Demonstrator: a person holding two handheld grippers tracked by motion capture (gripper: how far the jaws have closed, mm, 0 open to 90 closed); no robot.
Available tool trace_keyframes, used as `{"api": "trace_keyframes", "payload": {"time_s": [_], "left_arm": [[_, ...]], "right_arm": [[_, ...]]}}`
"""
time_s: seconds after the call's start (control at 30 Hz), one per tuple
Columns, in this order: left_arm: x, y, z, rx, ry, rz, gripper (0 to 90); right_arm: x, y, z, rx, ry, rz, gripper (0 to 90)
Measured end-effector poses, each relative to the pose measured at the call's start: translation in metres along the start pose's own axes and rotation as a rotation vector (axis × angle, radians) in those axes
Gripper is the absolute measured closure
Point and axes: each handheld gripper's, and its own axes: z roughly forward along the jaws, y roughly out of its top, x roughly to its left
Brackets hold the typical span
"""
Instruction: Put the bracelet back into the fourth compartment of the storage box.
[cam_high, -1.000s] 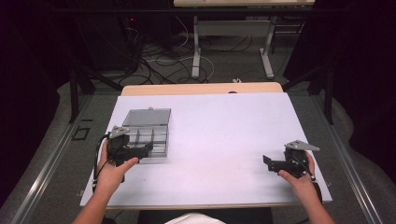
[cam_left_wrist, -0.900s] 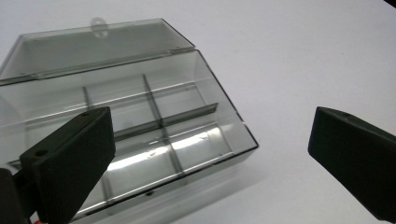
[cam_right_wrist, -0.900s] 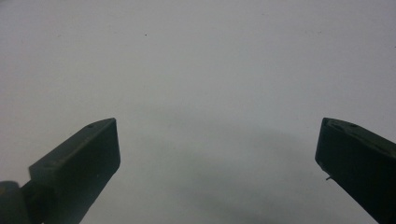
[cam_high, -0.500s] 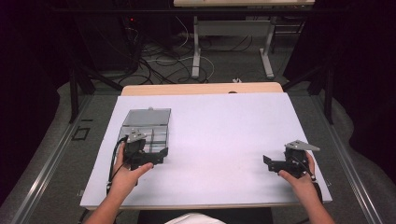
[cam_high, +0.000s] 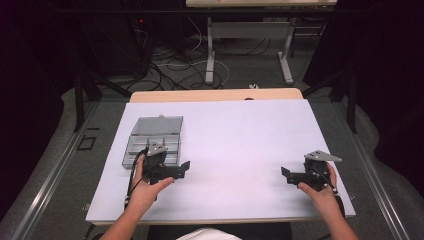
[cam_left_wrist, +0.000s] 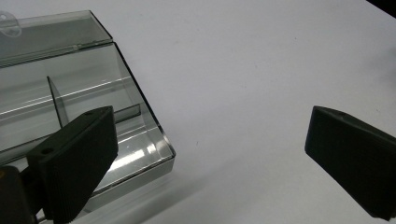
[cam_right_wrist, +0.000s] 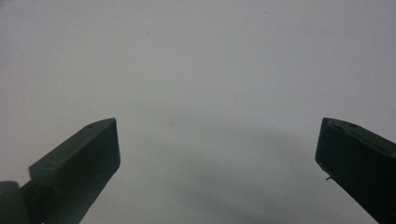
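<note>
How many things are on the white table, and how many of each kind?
Clear plastic boxes with dividers: 1
Black grippers held in hands: 2, left and right, both open
Total: 3

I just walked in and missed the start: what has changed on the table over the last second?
The left tongs slid rightward along the near edge of the clear compartment box, jaws wide open, holding nothing. The box lies open where it was on the white table, and the right tongs kept their place, also open and empty.
</note>
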Motion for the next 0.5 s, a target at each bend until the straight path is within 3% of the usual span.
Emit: {"api": "trace_keyframes", "payload": {"time_s": [0.1, 0.17, 0.2, 0.37, 0.4, 0.5], "left_arm": [[-0.002, -0.002, 0.002, 0.014, -0.006, 0.007, 2.7], [-0.004, -0.005, 0.005, -0.005, 0.003, 0.006, 2.8], [-0.004, -0.006, 0.006, 0.002, 0.006, 0.025, 2.8], [-0.007, -0.011, 0.01, 0.01, 0.001, 0.025, 3.1], [-0.008, -0.013, 0.011, 0.009, -0.005, 0.007, 3.2], [-0.009, -0.016, 0.014, 0.024, -0.007, 0.036, 3.3]], "right_arm": [[0.0, 0.0, 0.0, 0.002, 0.0, 0.0, 0.0], [0.0, 0.0, 0.0, 0.005, 0.001, 0.003, 0.0], [0.001, 0.0, 0.0, 0.006, -0.002, 0.003, 0.0], [0.002, 0.0, 0.001, 0.008, 0.004, 0.009, 0.0], [0.002, 0.0, 0.001, 0.008, 0.004, 0.008, 0.0], [0.002, 0.0, 0.001, 0.008, 0.005, 0.003, 0.0]]}}
